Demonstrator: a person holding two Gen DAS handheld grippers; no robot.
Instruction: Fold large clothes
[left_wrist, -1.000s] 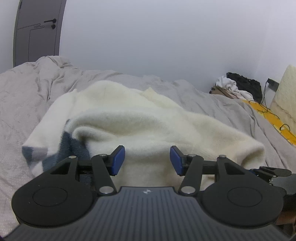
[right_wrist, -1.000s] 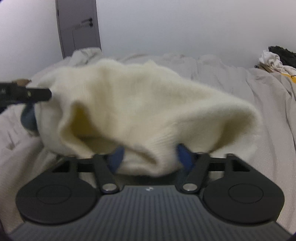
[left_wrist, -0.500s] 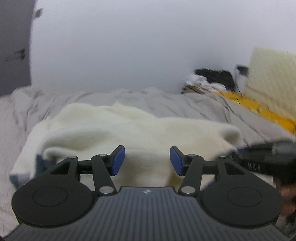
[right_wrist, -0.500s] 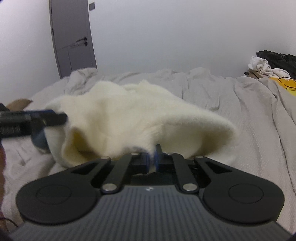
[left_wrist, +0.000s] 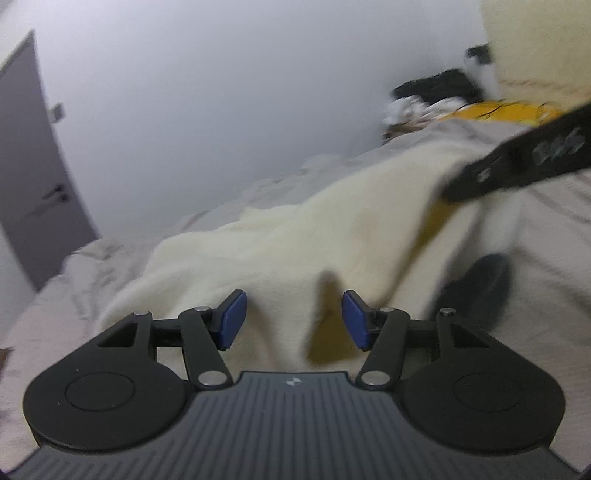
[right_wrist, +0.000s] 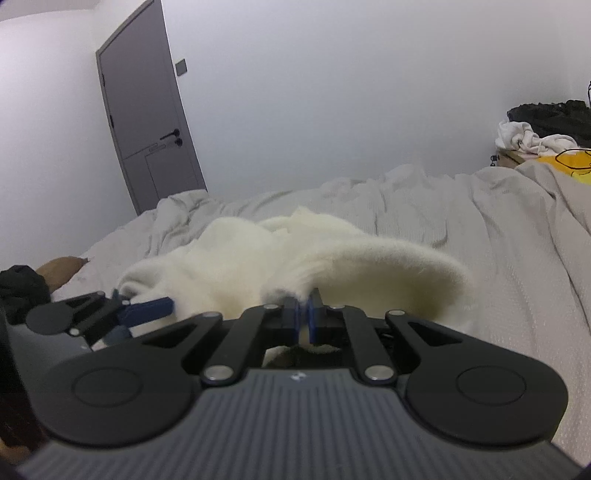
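Left wrist view: left gripper (left_wrist: 291, 319) is sitting w/ jaws apart, holding nothing, its blue pads flanking a near ridge of the cream sweater (left_wrist: 295, 236). Sweater is lying bunched on the grey bed sheet (left_wrist: 546, 266), approx. centre of the bed. Far right, a pile of dark and white clothes (left_wrist: 432, 98) is sitting past the bed.

Right wrist view: right gripper (right_wrist: 303, 320) is pinching the sweater's near edge, pads closed on fabric, raising a flap. Judgement: fold is at an early stage; no flat, squared layers are showing. Remaining: left-side grip, laying over, smoothing.

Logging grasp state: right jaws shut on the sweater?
Shut. Right gripper pads pinch the cream sweater edge between them.
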